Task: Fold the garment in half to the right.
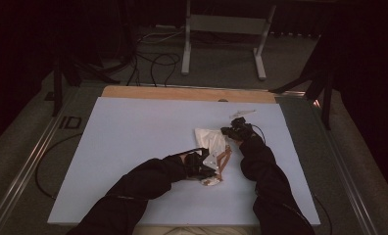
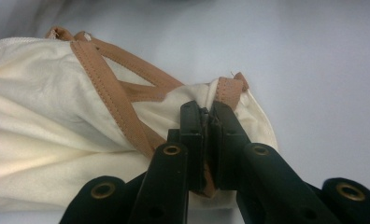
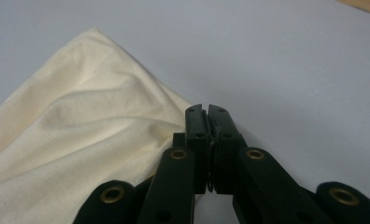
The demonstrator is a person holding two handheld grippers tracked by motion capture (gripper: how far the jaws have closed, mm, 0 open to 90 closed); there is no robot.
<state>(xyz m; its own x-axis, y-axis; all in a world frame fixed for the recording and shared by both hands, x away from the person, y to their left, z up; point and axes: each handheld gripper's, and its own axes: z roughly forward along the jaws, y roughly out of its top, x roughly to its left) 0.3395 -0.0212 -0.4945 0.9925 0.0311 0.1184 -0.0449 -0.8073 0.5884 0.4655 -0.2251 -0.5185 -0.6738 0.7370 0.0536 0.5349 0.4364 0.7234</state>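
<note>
A cream cloth bag (image 1: pixel 207 138) with tan straps (image 1: pixel 224 160) lies crumpled on the pale mat (image 1: pixel 133 147), right of its middle. My left gripper (image 1: pixel 210 170) is at the bag's near end. In the left gripper view it (image 2: pixel 207 112) is shut on the bag's rim (image 2: pixel 43 116) where a tan strap (image 2: pixel 103 88) is sewn on. My right gripper (image 1: pixel 230 131) is at the bag's far right corner. In the right gripper view its jaws (image 3: pixel 206 109) are pressed together at the edge of the cream cloth (image 3: pixel 80 126), which runs in under them.
A small pale scrap (image 1: pixel 243 113) lies on the mat just beyond my right gripper. The wooden table edge (image 1: pixel 182 93) shows behind the mat. On the floor farther back stand a metal frame (image 1: pixel 221 24) and loose cables (image 1: pixel 153 63).
</note>
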